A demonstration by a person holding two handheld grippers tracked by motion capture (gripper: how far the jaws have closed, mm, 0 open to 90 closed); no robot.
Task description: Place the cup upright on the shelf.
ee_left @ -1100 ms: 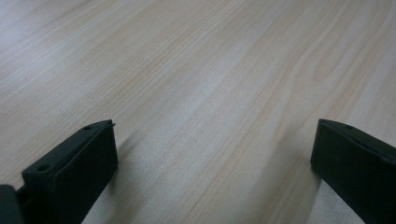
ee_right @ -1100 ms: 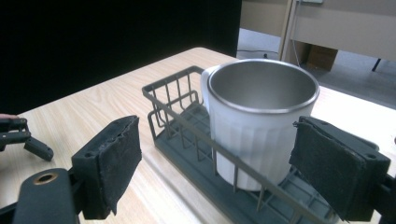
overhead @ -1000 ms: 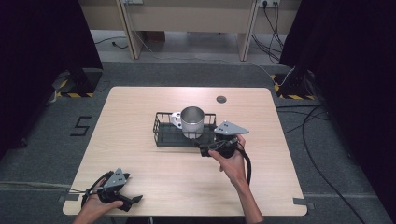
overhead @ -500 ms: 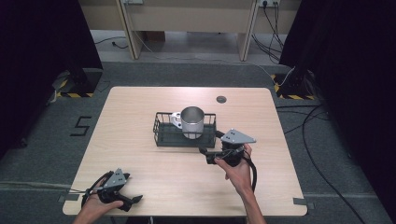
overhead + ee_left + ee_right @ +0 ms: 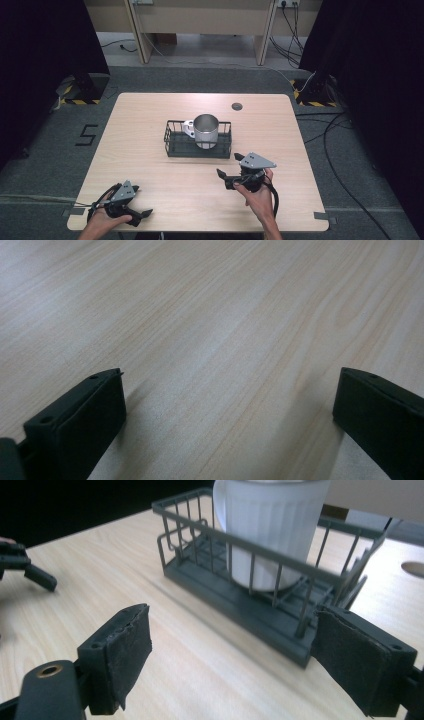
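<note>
Near the middle of the table [image 5: 150, 130] I see a dark wire basket [image 5: 173, 148], its long axis running left to right across the high view. A metal mug [image 5: 206, 131] stands upright inside it, mouth up, with its white handle [image 5: 188, 128] pointing to the left of that view.

My right hand-held gripper [image 5: 229, 165] sits just in front of the basket's right end, apart from it. Its jaws point toward the basket and stand wide with nothing between them. In the right gripper view the basket's near corner lies close to one pad.

My left hand-held gripper [image 5: 141, 201] rests at the table's near left corner, well apart from the basket, jaws wide over bare wood.
</note>
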